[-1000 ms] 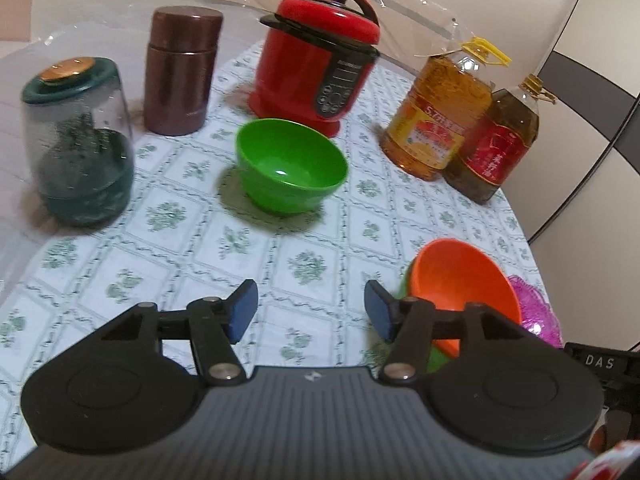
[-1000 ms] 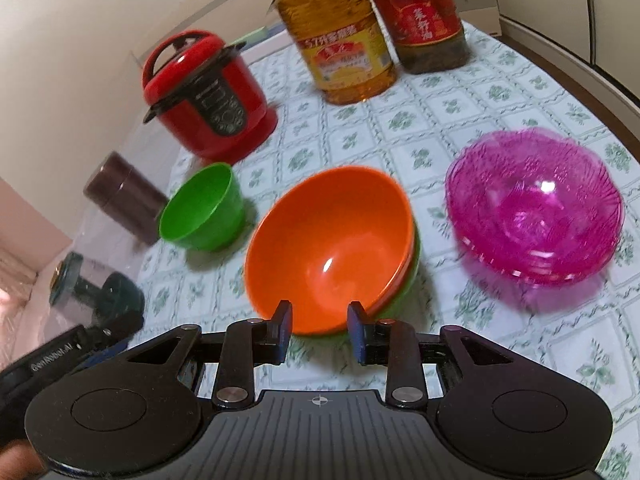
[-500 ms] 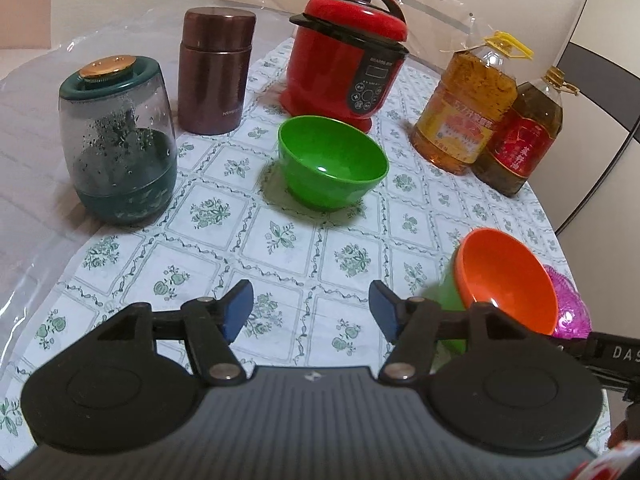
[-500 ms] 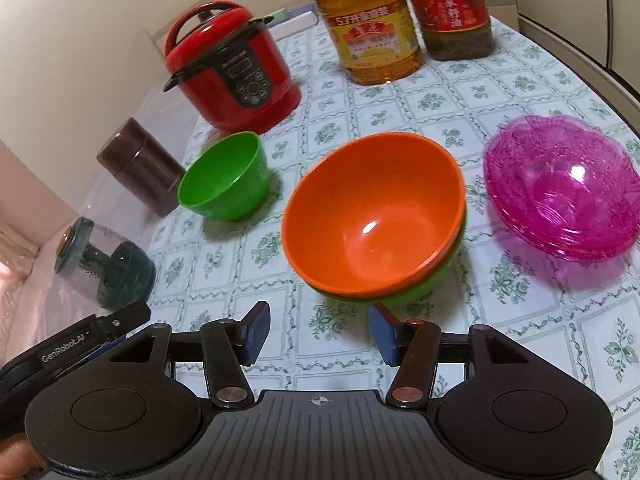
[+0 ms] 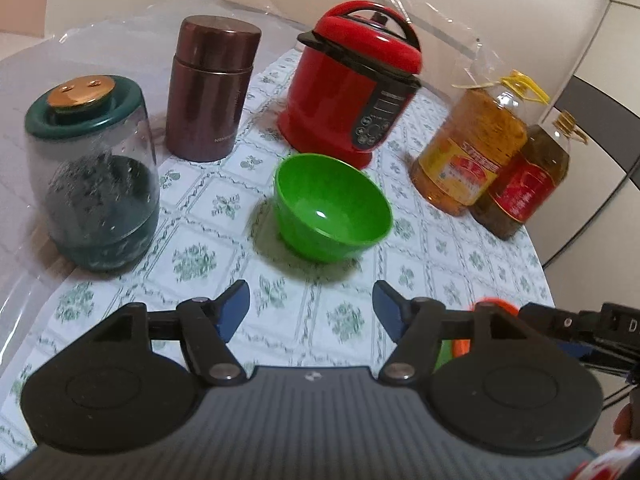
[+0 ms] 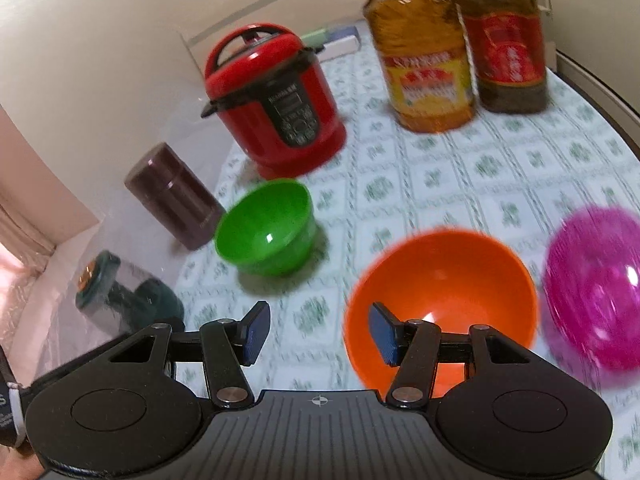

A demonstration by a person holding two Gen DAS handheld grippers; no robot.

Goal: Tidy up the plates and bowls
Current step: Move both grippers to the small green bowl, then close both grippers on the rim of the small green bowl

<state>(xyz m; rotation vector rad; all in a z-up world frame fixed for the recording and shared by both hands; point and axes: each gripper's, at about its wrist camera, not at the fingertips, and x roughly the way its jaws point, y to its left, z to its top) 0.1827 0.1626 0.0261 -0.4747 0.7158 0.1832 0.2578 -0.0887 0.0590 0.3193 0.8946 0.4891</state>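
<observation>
A small green bowl (image 5: pixel 332 208) stands upright on the patterned tablecloth, straight ahead of my left gripper (image 5: pixel 312 304). That gripper's jaws are opening and nothing is between them. An orange bowl (image 6: pixel 440 280) sits nested in a green one, of which a sliver (image 5: pixel 442 352) shows. Beside it on the right stands a pink see-through bowl (image 6: pixel 596 288). My right gripper (image 6: pixel 318 328) is open and empty, its right pad (image 6: pixel 384 336) in front of the orange bowl's near rim. The small green bowl (image 6: pixel 266 232) lies ahead of it, to the left.
A red cooker (image 5: pixel 352 84) stands just behind the green bowl. A brown flask (image 5: pixel 212 88) and a green-lidded glass jar (image 5: pixel 96 176) are to its left, two oil bottles (image 5: pixel 476 148) to its right. The table edge (image 5: pixel 540 248) curves down the right side.
The right jaws spread apart and drew back from the orange bowl, which shifted right in view. The left gripper came closer to the green bowl, and its jaws widened a little.
</observation>
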